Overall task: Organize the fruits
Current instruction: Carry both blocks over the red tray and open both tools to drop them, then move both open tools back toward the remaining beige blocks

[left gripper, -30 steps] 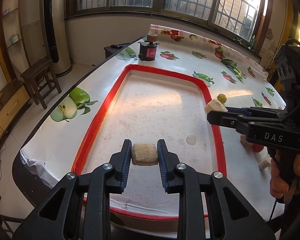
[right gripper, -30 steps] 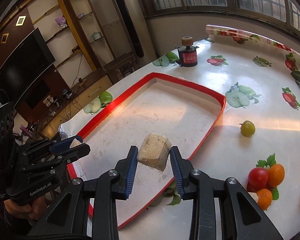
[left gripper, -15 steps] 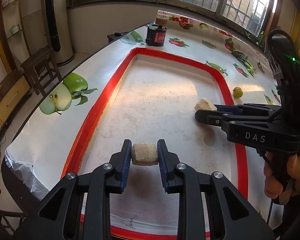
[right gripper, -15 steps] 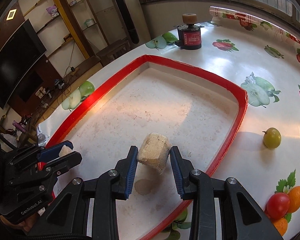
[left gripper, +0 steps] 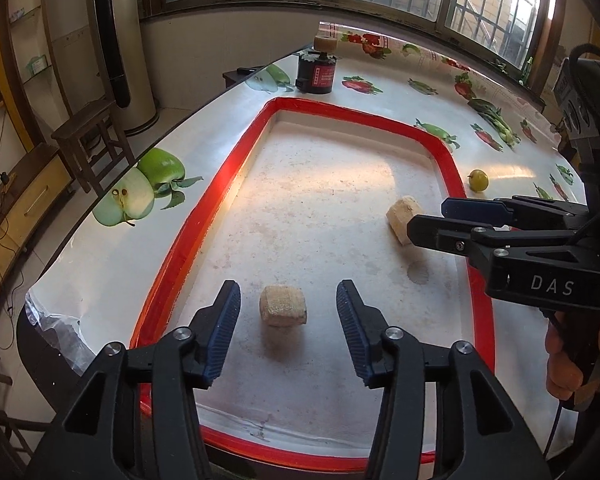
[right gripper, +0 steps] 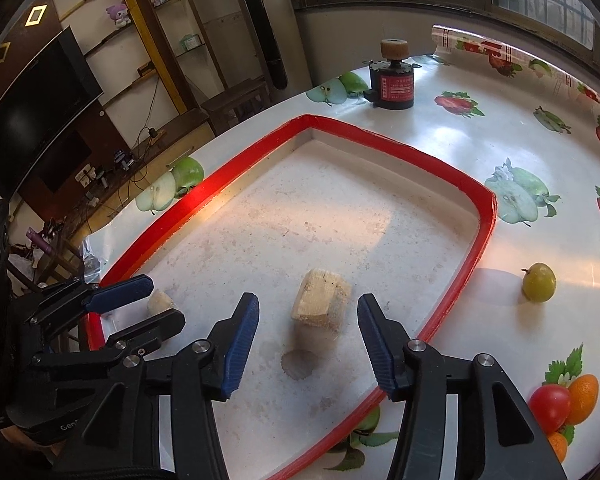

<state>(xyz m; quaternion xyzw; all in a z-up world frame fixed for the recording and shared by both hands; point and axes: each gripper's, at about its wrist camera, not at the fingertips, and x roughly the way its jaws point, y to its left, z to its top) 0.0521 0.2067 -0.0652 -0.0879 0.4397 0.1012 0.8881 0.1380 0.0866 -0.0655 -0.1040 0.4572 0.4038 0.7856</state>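
A: Start with what lies nearest in the left wrist view.

B: The left gripper (left gripper: 288, 332) is released, its jaws spread wide. A tan block (left gripper: 283, 305) sits on the tray floor between the blue pads (left gripper: 222, 334), touching neither and a little closer to the left one.

A: And the right one?

B: The right gripper (right gripper: 304, 344) is also released, jaws wide apart. A second block (right gripper: 321, 303) stands on the tray floor just beyond the tips, between them, with a clear gap on each side. It leans a little, its pale cut face turned toward the camera. A round stain (right gripper: 298, 364) marks the floor just near of it.

A: Where are both in the tray (left gripper: 448, 156)?

B: In the left wrist view the first block is at the near middle of the red-rimmed tray and the second is farther and to the right, close to the right rim, partly behind the right gripper's tips.

A: Anything outside the rim?

B: A small green fruit (right gripper: 539, 282) lies on the tablecloth (right gripper: 440, 136) just right of the tray. Nearer, at the right edge, there are a red and an orange round shape (right gripper: 564, 402); I cannot tell whether they are real or printed. Far off, past the tray's far rim, stands a black cylinder (right gripper: 392, 86) with a red label and a tan cap.
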